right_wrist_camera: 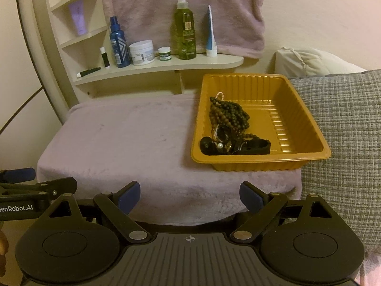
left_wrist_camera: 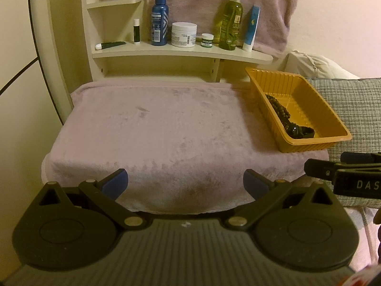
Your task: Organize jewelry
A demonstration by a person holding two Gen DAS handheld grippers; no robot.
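I had both tools pulled back to the near edge of the towel-covered surface [left_wrist_camera: 152, 128], each angled down at it. The left tool [left_wrist_camera: 185, 181] stood wide, its blue pads apart with nothing between them but bare towel. The right tool [right_wrist_camera: 190, 196] was likewise wide and empty — its tip also showed at the right edge of the left camera's view.

The jewelry was all in the orange tray [right_wrist_camera: 309, 153], which sat on the right end of the towel, just beside a grey cushion [right_wrist_camera: 345, 124]. A heap of dark beads [right_wrist_camera: 228, 113] lay against the tray's left wall, with what looked like a watch and a dark strap [right_wrist_camera: 257, 145] piled at the near corner; a small pale loop poked out at the far end of the heap. The pieces overlapped, and I could not tell how far they were tangled.

Nothing lay on the open towel, so I judged two readings possible: either the gathering was done, or the sorting-out had yet to begin. If the latter, the next move fell to my right tool — reach forward over the tray's near rim, come down on one strand at the top of the heap, and close on that alone, since a careless pinch would likely lift the whole pile.
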